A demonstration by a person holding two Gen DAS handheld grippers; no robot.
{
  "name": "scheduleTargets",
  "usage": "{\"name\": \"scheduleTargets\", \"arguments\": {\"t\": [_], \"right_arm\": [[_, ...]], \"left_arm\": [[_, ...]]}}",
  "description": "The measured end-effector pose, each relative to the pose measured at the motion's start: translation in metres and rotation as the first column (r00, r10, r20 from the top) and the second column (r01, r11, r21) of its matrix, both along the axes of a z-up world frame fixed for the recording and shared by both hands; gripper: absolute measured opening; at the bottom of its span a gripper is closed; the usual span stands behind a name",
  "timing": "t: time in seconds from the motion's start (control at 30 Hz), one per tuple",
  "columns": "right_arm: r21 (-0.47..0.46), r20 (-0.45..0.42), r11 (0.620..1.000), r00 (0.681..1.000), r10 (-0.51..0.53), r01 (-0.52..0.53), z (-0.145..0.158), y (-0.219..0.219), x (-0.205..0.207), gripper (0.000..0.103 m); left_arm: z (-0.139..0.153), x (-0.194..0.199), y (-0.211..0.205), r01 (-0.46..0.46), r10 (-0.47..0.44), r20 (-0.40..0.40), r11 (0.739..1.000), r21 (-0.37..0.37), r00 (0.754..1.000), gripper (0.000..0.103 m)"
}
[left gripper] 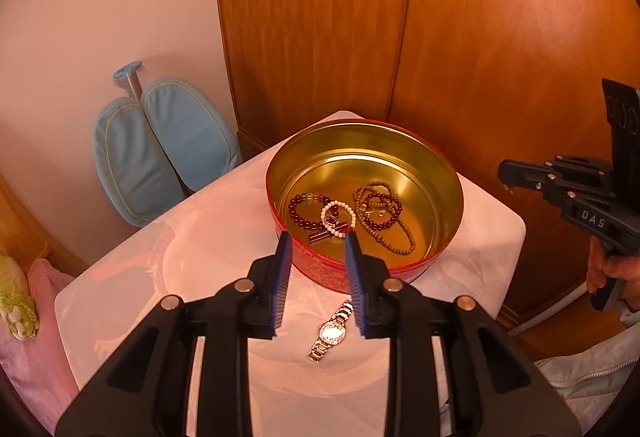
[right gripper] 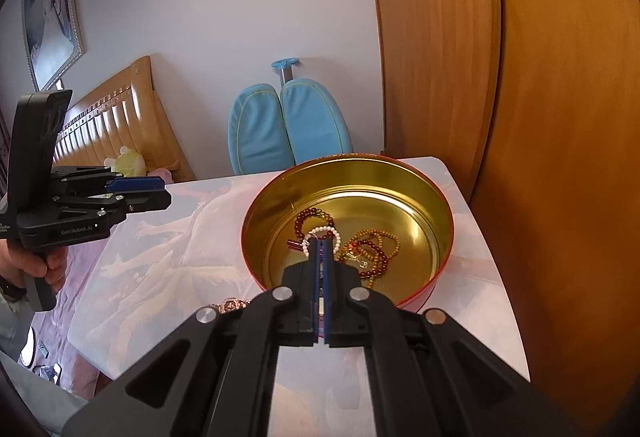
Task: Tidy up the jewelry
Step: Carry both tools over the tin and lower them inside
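A round red tin [left gripper: 360,141] with a gold inside stands on the white table [left gripper: 200,237]. In it lie a dark red bead bracelet [left gripper: 298,215], a white bead bracelet [left gripper: 340,205] and a long brown bead string [left gripper: 400,237]. A gold wristwatch [left gripper: 330,331] lies on the table in front of the tin. My left gripper [left gripper: 318,237] hangs above the watch, open, with nothing between its blue pads. My right gripper [right gripper: 322,243] is shut and empty, held over the near side of the tin [right gripper: 352,173]. Only part of the watch [right gripper: 230,304] shows behind its arm.
Wooden wardrobe doors [left gripper: 480,37] rise close behind the table. A blue chair back [left gripper: 160,149] leans at the wall on the left. A bed with a wooden headboard [right gripper: 120,109] and a plush toy [left gripper: 16,301] lies to the left. A hand [left gripper: 612,269] holds the right gripper's handle.
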State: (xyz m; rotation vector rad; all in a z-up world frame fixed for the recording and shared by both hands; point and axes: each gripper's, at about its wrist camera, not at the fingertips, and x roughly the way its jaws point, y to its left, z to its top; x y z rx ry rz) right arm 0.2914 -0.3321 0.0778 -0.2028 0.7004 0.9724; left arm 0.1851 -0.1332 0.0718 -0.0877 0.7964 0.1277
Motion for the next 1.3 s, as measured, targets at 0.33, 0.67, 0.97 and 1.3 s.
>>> {"name": "scheduleTargets", "arguments": {"t": [0.33,0.67,0.97,1.3], "right_arm": [[-0.076,-0.079,0.997,0.997,0.003,-0.009,-0.034,0.030,0.041,0.002],[-0.170,-0.141,0.984,0.990,0.026,-0.050,-0.066,0.068,0.061,0.002],[-0.223,-0.167,0.971,0.985,0.045,-0.082,-0.084,0.091,0.074,0.002],[-0.265,-0.190,0.961,0.981,0.031,-0.082,-0.096,0.085,0.078,0.002]], "left_arm": [[-0.023,0.056,0.009,0.094,-0.094,-0.058,0.996,0.005,0.994,0.027],[-0.041,0.077,0.018,0.145,-0.147,-0.080,0.989,-0.025,0.986,0.027],[-0.068,0.117,0.008,0.175,-0.182,-0.139,0.983,-0.060,0.973,0.027],[-0.082,0.130,0.009,0.184,-0.194,-0.170,0.980,-0.074,0.966,0.028]]}}
